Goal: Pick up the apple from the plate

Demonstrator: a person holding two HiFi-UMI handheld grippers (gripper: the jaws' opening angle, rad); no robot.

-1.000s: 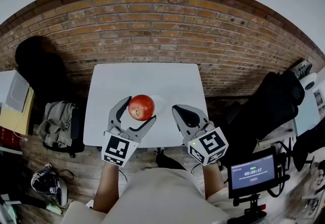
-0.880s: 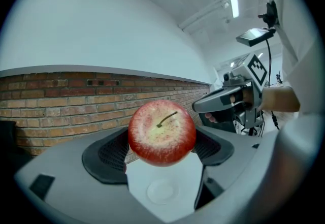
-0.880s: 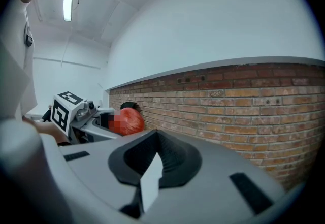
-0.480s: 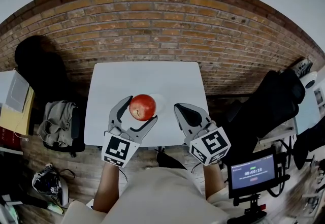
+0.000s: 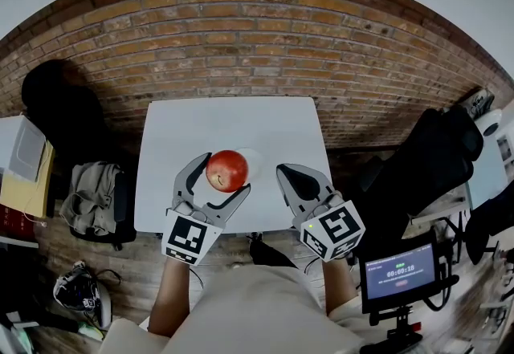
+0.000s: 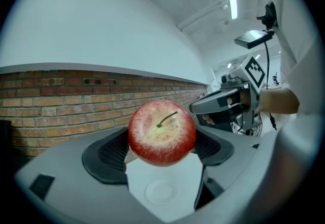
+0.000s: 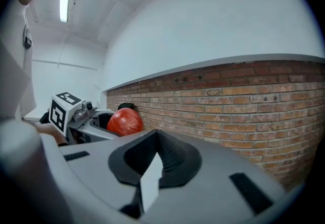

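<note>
A red apple (image 5: 226,170) is held between the jaws of my left gripper (image 5: 215,176), lifted above the white table (image 5: 185,144). In the left gripper view the apple (image 6: 161,132) fills the space between the dark pads, stem up, and the small white plate (image 6: 161,191) lies on the table far below it. In the head view the plate (image 5: 250,161) peeks out to the right of the apple. My right gripper (image 5: 294,183) hovers to the right with its jaws shut and nothing between them. From the right gripper view the apple (image 7: 125,122) shows at the left.
A brick wall (image 5: 265,63) runs behind the table. A bag (image 5: 90,196) and dark items sit on the floor at left. A black chair (image 5: 426,168) and a small monitor (image 5: 399,272) stand at right.
Little has changed. The left gripper with the apple and the right gripper have shifted only slightly.
</note>
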